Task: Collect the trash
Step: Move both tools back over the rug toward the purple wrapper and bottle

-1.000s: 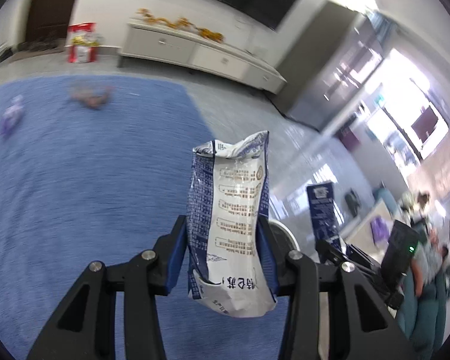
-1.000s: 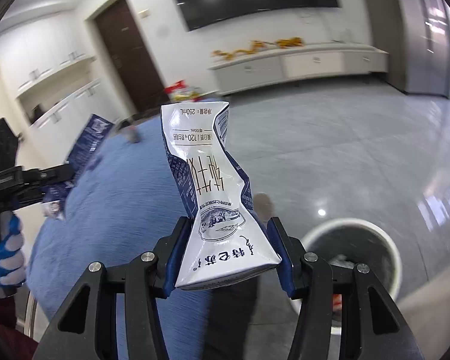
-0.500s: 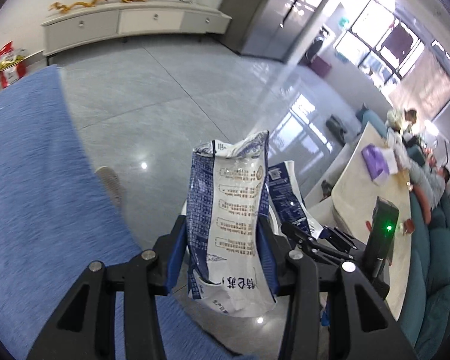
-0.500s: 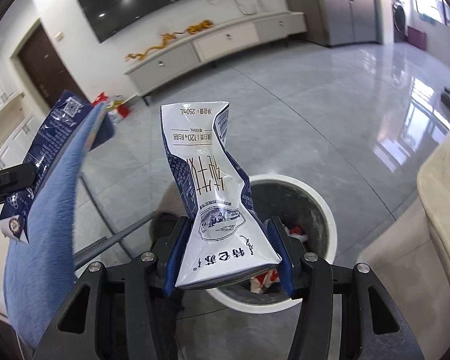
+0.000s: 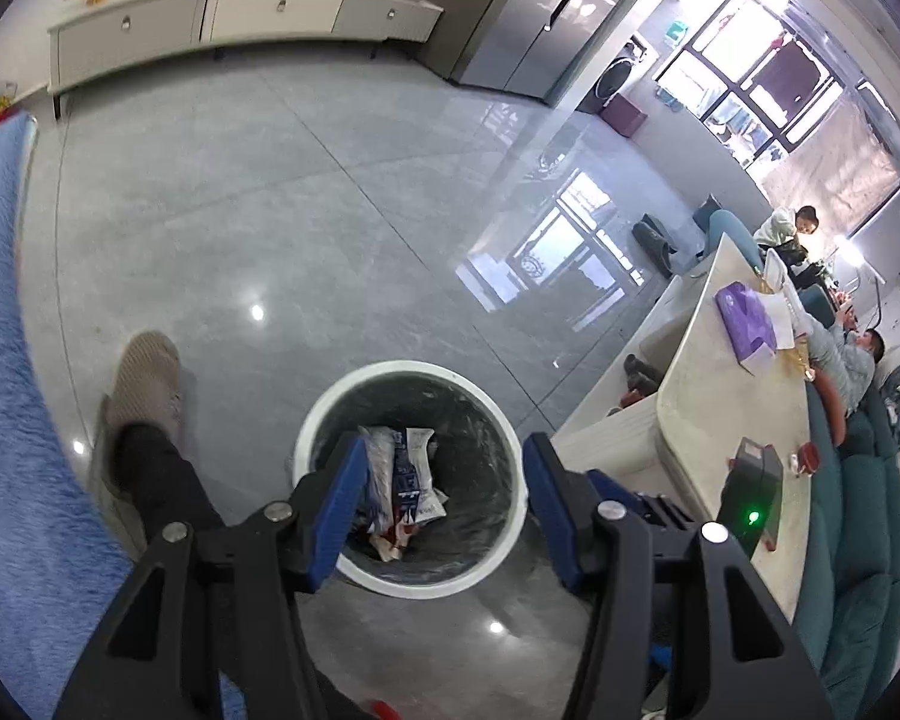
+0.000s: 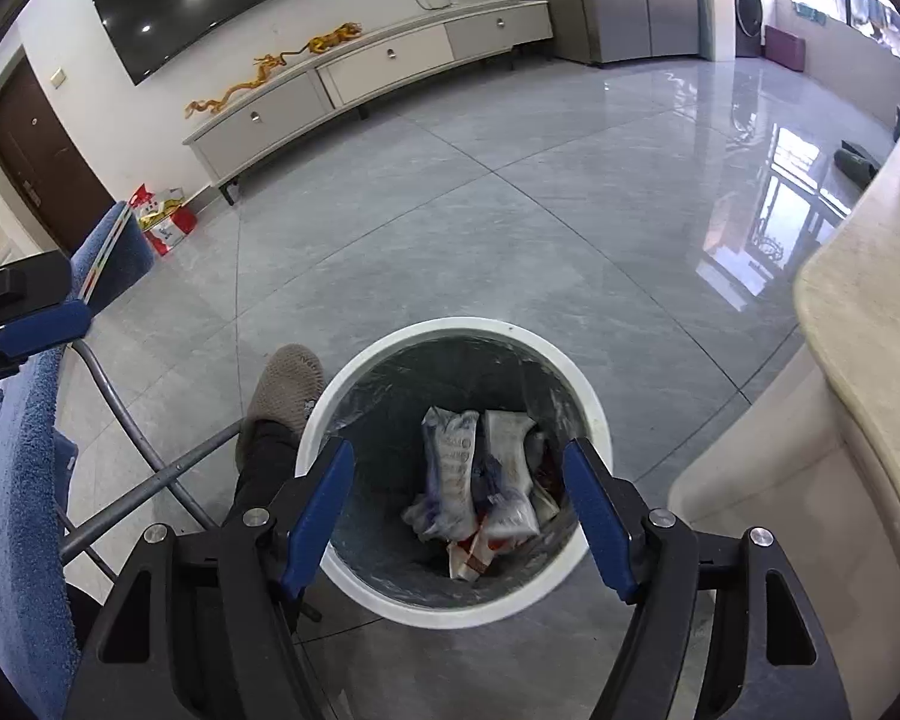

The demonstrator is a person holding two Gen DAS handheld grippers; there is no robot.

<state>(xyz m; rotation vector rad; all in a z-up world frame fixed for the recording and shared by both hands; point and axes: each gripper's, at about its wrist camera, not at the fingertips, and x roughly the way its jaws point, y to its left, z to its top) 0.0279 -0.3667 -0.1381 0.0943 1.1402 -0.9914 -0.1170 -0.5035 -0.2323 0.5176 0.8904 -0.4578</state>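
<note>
Over the bin [image 6: 594,414], both hand-held grippers, left [image 5: 444,507] and right [image 6: 459,510], gape wide, holding nothing. Milk pouches [image 6: 480,468] lie inside, centre (slipper [image 6: 285,387] at 9 o'clock). Risk: fingers clipping the rim on withdrawal, tipping it.

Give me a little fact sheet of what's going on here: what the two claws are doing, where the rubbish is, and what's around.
left gripper: open, empty, above the bin
right gripper: open, empty, above the bin
trash bin: round, white rim, dark liner, standing on the grey tiled floor
milk pouches: crumpled, blue and white, lying inside the bin with other scraps
slipper: beige, on the person's foot just left of the bin
counter: pale, to the right of the bin
blue carpet: at the left
</note>
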